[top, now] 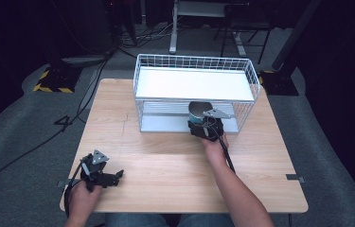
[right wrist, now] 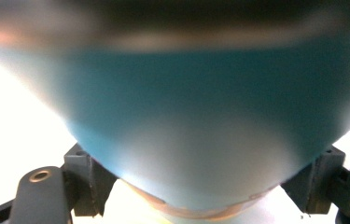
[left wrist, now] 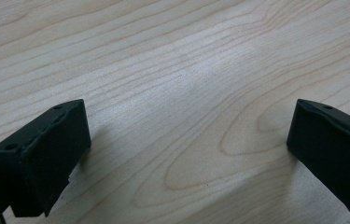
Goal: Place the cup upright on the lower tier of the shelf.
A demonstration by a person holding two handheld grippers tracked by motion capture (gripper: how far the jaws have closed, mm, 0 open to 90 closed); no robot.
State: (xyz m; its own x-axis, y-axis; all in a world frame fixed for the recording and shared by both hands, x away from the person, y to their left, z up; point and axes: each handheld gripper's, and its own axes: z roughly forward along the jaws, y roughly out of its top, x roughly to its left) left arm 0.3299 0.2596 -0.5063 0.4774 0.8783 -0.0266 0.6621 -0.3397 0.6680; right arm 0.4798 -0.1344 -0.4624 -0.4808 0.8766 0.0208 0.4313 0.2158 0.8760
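Teal cup (top: pixel 195 113) sits at centre frame in the high view, at the open front of the white wire rack (top: pixel 248 71), level with its lower shelf. Right gripper (top: pixel 202 124) is closed on it, one jaw on each side of the rounded teal body (right wrist: pixel 200 126) in the right gripper view (cup blurred at close range, rim dark along the top of the frame). Whether the cup rests on the shelf cannot be told. Left gripper (top: pixel 117 175) lies low at lower left of the high view, on the wooden table (top: pixel 165 165). Its jaws stand wide apart over bare wood grain (left wrist: pixel 186 107), nothing between them
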